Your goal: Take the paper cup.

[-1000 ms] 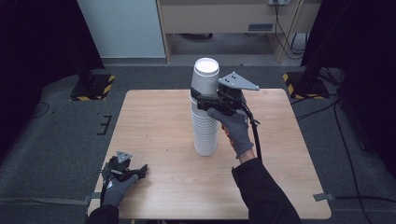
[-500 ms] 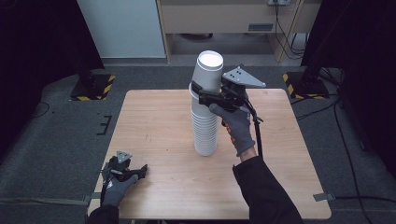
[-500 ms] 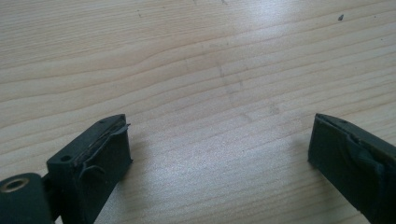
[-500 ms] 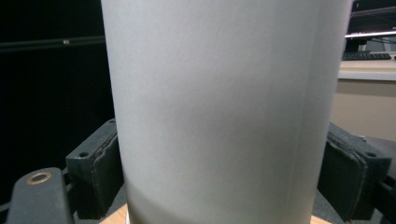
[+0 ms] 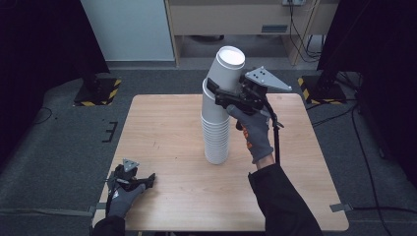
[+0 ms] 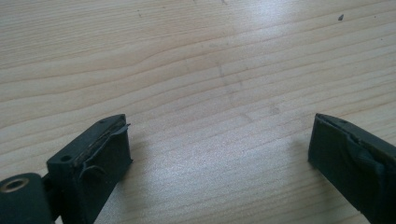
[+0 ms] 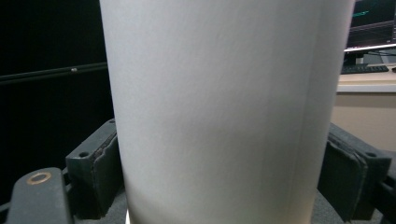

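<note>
The right gripper [image 5: 220, 93] pinches the top white cup [image 5: 225, 71], tilted and lifted partly off the cup stack [image 5: 216, 132] at mid-table [image 5: 162, 128]. No print shows. The left gripper [image 5: 140, 181] rests spread near the front-left corner.

Item 1: white paper cup [image 5: 227, 69], tapered, inverted with its flat base uppermost. Plain matte wall [image 7: 224, 112], no print. Pose: tilted, base leaning away toward the far right, lower rim still over the top of item 2 and partly drawn out of it. Raised above the table.

Item 2: tall stack of nested white paper cups [image 5: 215, 132], all inverted, rolled rims showing as close horizontal bands. Upright, standing on the light wooden table [image 5: 167, 128] near its middle, slightly toward the far side.
</note>
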The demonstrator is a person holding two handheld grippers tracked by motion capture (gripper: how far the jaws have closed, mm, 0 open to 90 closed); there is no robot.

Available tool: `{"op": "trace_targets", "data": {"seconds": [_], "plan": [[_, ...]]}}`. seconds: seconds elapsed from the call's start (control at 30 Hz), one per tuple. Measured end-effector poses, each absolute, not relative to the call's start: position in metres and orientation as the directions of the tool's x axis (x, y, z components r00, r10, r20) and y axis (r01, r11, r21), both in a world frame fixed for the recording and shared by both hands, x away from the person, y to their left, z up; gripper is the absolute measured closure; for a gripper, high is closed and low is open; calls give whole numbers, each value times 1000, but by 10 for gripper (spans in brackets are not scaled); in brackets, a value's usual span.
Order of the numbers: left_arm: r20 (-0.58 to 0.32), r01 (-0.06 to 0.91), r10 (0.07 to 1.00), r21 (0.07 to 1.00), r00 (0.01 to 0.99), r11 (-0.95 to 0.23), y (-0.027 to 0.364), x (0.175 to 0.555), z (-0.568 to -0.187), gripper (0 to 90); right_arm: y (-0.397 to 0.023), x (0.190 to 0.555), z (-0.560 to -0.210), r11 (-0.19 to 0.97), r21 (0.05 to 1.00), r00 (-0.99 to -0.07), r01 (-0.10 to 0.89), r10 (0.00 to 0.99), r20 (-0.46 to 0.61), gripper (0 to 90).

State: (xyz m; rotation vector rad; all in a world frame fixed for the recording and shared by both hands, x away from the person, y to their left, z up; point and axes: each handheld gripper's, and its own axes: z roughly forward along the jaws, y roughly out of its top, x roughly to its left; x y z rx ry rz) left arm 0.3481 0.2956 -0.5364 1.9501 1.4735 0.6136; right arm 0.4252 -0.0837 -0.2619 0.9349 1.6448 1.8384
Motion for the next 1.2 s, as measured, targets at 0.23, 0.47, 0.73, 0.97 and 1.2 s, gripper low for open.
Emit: {"op": "trace_targets", "data": {"seconds": [0.23,0.47,0.73,0.97,1.2], "plan": [[1,679,962,709,273,-193,296,348,-536,49,-95,420,-258,-161,984,-637,80,751,174,140],[2,679,962,708,273,-194,296,348,-536,49,-115,410,-254,-163,984,-620,76,765,175,139],[2,679,962,709,273,-193,296,348,-536,49,-143,394,-263,-169,982,-594,81,783,184,139],[3,678,962,709,273,-194,296,348,-536,49,-159,386,-282,-159,981,-578,110,793,193,139],[3,679,962,708,273,-194,296,348,-536,49,-173,377,-302,-161,977,-562,139,799,212,139]]}}
